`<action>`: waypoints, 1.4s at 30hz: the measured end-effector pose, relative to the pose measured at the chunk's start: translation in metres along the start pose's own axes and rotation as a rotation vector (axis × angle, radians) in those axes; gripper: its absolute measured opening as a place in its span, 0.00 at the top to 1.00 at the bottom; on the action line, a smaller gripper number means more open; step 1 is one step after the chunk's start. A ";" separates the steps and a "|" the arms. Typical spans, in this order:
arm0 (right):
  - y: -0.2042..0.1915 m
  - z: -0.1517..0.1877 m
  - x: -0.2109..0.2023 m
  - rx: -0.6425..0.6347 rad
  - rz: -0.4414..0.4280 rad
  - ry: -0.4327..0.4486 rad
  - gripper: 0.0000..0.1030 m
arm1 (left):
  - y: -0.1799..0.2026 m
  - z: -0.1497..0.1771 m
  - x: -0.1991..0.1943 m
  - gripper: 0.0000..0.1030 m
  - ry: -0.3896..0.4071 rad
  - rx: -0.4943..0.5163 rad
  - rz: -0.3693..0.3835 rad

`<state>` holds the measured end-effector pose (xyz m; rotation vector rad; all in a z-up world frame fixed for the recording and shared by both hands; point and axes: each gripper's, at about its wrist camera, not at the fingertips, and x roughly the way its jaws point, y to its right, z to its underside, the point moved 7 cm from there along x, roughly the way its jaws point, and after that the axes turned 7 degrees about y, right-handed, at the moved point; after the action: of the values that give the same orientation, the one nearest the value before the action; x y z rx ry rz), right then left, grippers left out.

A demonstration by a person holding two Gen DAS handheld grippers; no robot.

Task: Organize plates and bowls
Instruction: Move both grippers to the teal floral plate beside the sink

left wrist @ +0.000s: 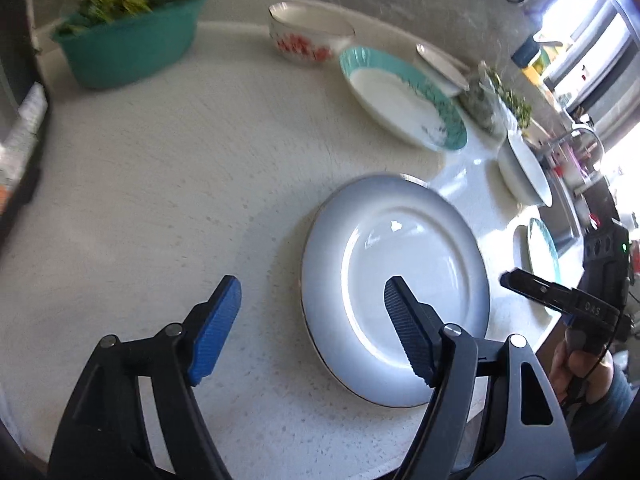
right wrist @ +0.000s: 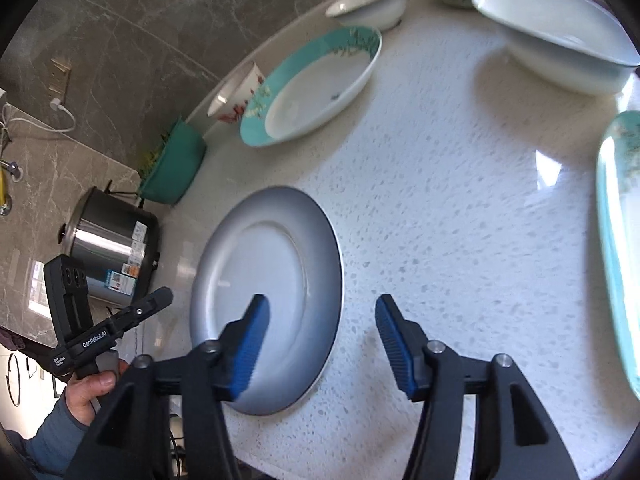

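A grey-rimmed white plate (left wrist: 400,280) lies flat on the speckled white counter (left wrist: 160,180); it also shows in the right wrist view (right wrist: 276,272). My left gripper (left wrist: 312,300) is open and empty, its left edge of the plate between the jaws. My right gripper (right wrist: 320,320) is open and empty over the plate's right edge. A teal-rimmed plate (left wrist: 404,96) (right wrist: 316,88), a red-flowered bowl (left wrist: 308,36) (right wrist: 234,100), a small white bowl (left wrist: 442,66) (right wrist: 372,2), a large white bowl (left wrist: 524,168) (right wrist: 560,36) and another teal-rimmed plate (left wrist: 542,248) (right wrist: 618,240) sit around it.
A teal basin of greens (left wrist: 132,36) (right wrist: 172,168) stands at the back wall. Bagged greens (left wrist: 496,100) lie beyond the plates. A steel cooker pot (right wrist: 112,248) stands on a lower surface at the left. The counter's front edge is close below both grippers.
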<state>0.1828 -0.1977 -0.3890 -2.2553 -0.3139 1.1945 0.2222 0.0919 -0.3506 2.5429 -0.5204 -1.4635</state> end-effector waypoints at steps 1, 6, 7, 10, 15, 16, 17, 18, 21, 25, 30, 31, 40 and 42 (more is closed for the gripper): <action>0.000 -0.001 -0.007 0.005 -0.004 0.010 0.33 | 0.003 -0.004 -0.011 0.26 0.032 -0.007 -0.002; 0.001 -0.006 -0.062 0.046 -0.104 0.110 0.17 | 0.052 -0.025 -0.054 0.07 0.193 -0.023 0.099; 0.002 -0.007 -0.075 0.055 -0.121 0.132 0.17 | 0.070 -0.028 -0.058 0.07 0.199 -0.022 0.149; 0.017 -0.009 -0.116 0.099 -0.132 0.189 0.16 | 0.123 -0.028 -0.060 0.05 0.155 0.001 0.291; 0.055 -0.008 -0.189 0.147 -0.022 0.313 0.11 | 0.209 -0.016 -0.045 0.00 0.097 0.134 0.448; 0.067 -0.006 -0.204 0.174 0.001 0.340 0.09 | 0.221 -0.010 -0.042 0.00 0.083 0.148 0.453; 0.075 -0.004 -0.213 0.188 0.006 0.356 0.03 | 0.232 -0.006 -0.038 0.00 0.076 0.164 0.463; 0.084 -0.003 -0.219 0.194 0.011 0.365 0.00 | 0.246 -0.003 -0.032 0.00 0.069 0.187 0.459; 0.118 -0.001 -0.233 0.246 0.036 0.377 0.00 | 0.276 0.004 -0.022 0.00 0.098 0.233 0.442; 0.162 -0.008 -0.238 0.285 0.008 0.370 0.00 | 0.304 0.017 0.013 0.00 0.091 0.224 0.371; 0.209 -0.023 -0.226 0.258 -0.033 0.229 0.00 | 0.332 0.029 0.068 0.00 0.067 0.203 0.235; 0.215 -0.025 -0.226 0.248 -0.043 0.221 0.00 | 0.340 0.034 0.084 0.00 0.046 0.227 0.205; 0.254 -0.036 -0.201 0.228 -0.136 0.085 0.31 | 0.363 0.056 0.158 0.01 -0.091 0.320 0.010; 0.259 -0.035 -0.197 0.223 -0.144 0.075 0.31 | 0.361 0.052 0.163 0.01 -0.096 0.302 -0.018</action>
<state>0.0847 -0.5099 -0.3886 -2.0425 -0.2927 1.0150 0.1738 -0.3022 -0.3969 2.7145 -0.7895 -1.6300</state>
